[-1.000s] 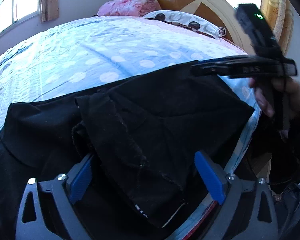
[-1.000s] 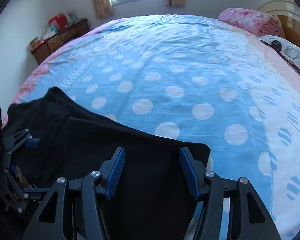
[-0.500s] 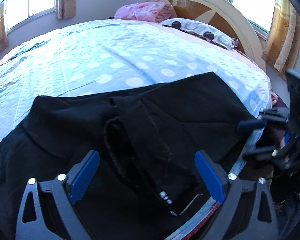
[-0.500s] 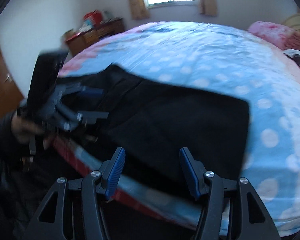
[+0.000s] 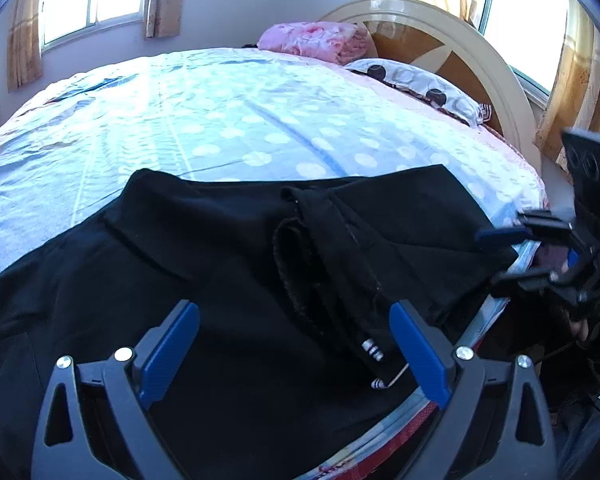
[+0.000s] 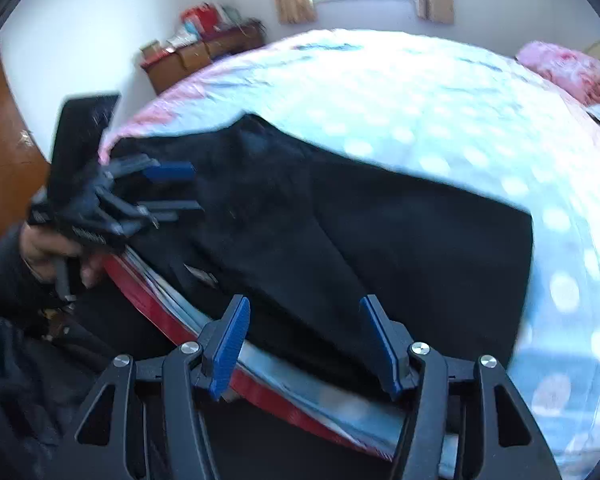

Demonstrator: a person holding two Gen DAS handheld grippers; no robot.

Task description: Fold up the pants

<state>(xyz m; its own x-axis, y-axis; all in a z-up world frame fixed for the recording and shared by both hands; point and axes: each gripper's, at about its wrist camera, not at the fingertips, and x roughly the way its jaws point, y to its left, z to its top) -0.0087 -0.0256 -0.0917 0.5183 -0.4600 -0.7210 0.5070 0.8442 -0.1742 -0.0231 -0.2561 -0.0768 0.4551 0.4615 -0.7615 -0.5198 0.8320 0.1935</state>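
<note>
Pants [image 5: 228, 264] matt black cloth; bedsheet [image 5: 220, 128] smooth, slightly glossy; headboard [image 5: 460, 40] glossy.

Both wrist views look from the bed [image 5: 228, 120] edge, close over the black pants [image 5: 228, 248], facing opposite ends, sharing them

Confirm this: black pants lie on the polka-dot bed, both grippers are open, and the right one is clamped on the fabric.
Not clamped. In the right wrist view the right gripper is open, holding nothing. The black pants do lie on the polka-dot bed, and the left gripper is open too.

Polka-dot bedsheet [image 5: 236, 120], pink blanket [image 5: 314, 40] (by headboard [image 5: 452, 36]), spotted pillow [image 5: 412, 80].
</note>
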